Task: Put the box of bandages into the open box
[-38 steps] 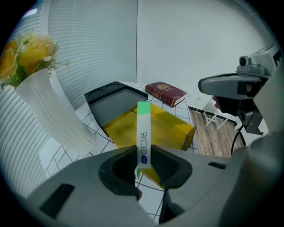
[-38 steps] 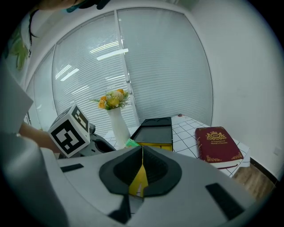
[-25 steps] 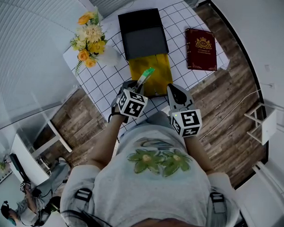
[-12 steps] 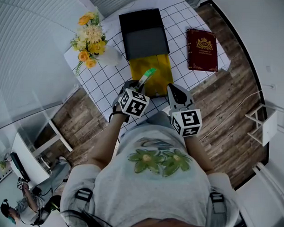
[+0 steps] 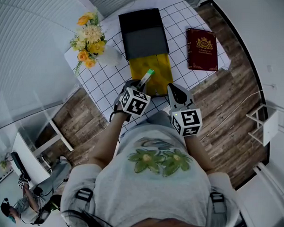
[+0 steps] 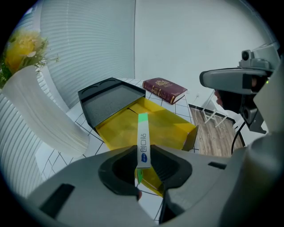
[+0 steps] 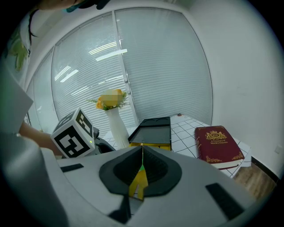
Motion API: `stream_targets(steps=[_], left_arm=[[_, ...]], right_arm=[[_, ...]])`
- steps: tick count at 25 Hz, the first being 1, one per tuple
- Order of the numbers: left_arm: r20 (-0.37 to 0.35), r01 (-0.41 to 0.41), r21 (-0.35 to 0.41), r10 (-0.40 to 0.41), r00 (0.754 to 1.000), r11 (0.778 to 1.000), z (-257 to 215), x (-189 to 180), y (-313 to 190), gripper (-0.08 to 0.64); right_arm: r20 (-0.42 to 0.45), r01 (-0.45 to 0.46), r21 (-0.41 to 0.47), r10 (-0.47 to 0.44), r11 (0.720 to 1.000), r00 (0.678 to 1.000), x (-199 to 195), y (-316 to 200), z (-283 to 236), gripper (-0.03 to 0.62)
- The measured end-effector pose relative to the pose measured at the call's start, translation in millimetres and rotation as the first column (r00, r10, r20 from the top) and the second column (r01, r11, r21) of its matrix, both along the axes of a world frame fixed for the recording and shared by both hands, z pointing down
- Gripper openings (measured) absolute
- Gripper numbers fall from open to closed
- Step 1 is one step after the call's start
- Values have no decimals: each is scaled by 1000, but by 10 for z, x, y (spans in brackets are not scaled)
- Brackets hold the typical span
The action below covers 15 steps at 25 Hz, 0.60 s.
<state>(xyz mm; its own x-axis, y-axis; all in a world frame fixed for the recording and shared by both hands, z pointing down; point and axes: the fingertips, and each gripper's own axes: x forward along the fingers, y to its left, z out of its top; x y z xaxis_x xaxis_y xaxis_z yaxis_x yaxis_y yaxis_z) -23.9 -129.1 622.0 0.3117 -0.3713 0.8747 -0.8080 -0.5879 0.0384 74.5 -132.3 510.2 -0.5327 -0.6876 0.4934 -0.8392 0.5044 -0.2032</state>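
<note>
1. The left tool [image 6: 143, 156] is closed on the box of bandages [image 6: 142, 141]. The box is a thin white carton with a green end, gripped by its lower part and standing up out of the jaws.
2. In the head view the left tool [image 5: 142, 84] is at the near edge of the open box [image 5: 138, 68], and the box of bandages [image 5: 147, 76] is held above its yellow interior. Whether the carton touches the yellow surface cannot be determined.
3. The black lid [image 5: 144, 34] of the open box lies folded back on the far side, flat on the table [image 5: 101, 81], which has a white grid-patterned top.
4. The right tool [image 7: 142, 162] has its jaws brought together with nothing between them. It [image 5: 174, 90] sits just beside the near right corner of the open box.
5. A dark red book [image 5: 201, 49] lies to the right of the open box, apart from it.
6. A white vase [image 5: 109, 56] of yellow flowers [image 5: 89, 39] stands to the left of the lid.
</note>
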Motion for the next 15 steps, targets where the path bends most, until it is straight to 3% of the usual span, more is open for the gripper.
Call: stream_targets(steps=[15], left_arm=[[-8,4,-7,-4,1000,1000,35,21,-11,98]], right_arm=[[-2,-21,0,21,1000,1000,92,47,0,9]])
